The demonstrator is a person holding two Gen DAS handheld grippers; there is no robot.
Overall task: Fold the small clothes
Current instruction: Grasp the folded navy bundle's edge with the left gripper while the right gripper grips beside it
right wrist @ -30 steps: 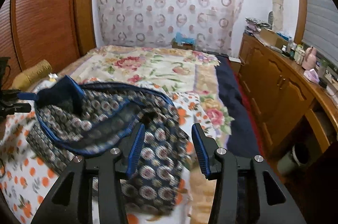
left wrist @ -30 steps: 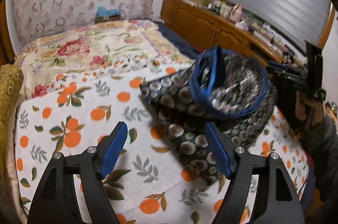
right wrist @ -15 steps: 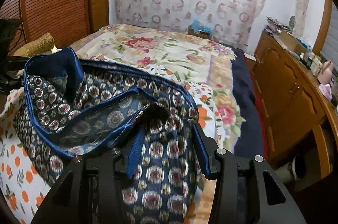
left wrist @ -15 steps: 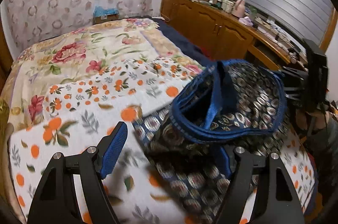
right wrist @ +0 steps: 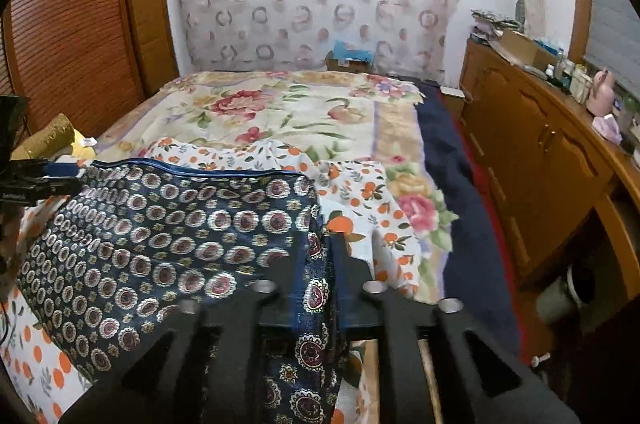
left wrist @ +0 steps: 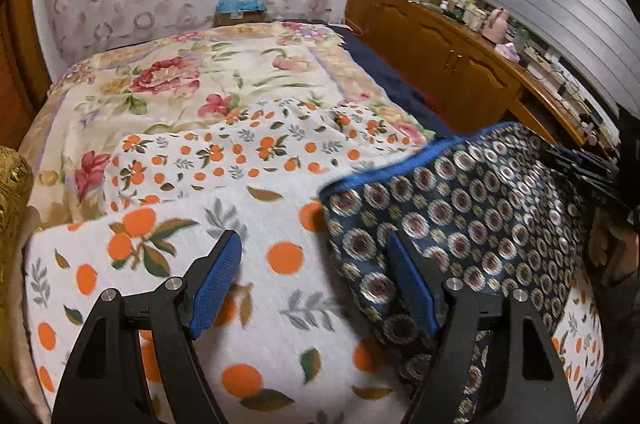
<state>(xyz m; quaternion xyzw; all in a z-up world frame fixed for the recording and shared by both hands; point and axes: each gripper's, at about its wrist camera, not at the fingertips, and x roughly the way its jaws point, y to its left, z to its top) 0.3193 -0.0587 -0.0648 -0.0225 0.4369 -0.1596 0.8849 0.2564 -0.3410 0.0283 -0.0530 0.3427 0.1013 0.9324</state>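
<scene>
1. The patterned garment [right wrist: 168, 236], dark navy with ringed medallions and a blue-trimmed edge, lies spread over the orange-print blanket [left wrist: 280, 264] at the near end of the bed [right wrist: 288, 112], its top edge stretched between the 2 grippers.
2. The right gripper [right wrist: 320, 264] has its jaws drawn close on the garment's right corner. They have just been closing, and cloth is bunched between them with a loose tail hanging below, so it is pinching the fabric.
3. The left gripper [left wrist: 316, 284] is spread wide over the blanket. Its right finger lies against or over the garment's left edge, while its left finger has only blanket under it. No cloth is pressed between them.
4. Risk 1: only 1 corner is truly gripped. If the right side pulls now, the free left side will likely drag and skew, giving a crooked fold.
5. Risk 2: the left jaws, if closed where they are, may pinch blanket along with the garment and lift both.
6. Risk 3: the right pinch holds a bunched wad, not a flat edge, so the slippery-looking fabric could slide out.
</scene>
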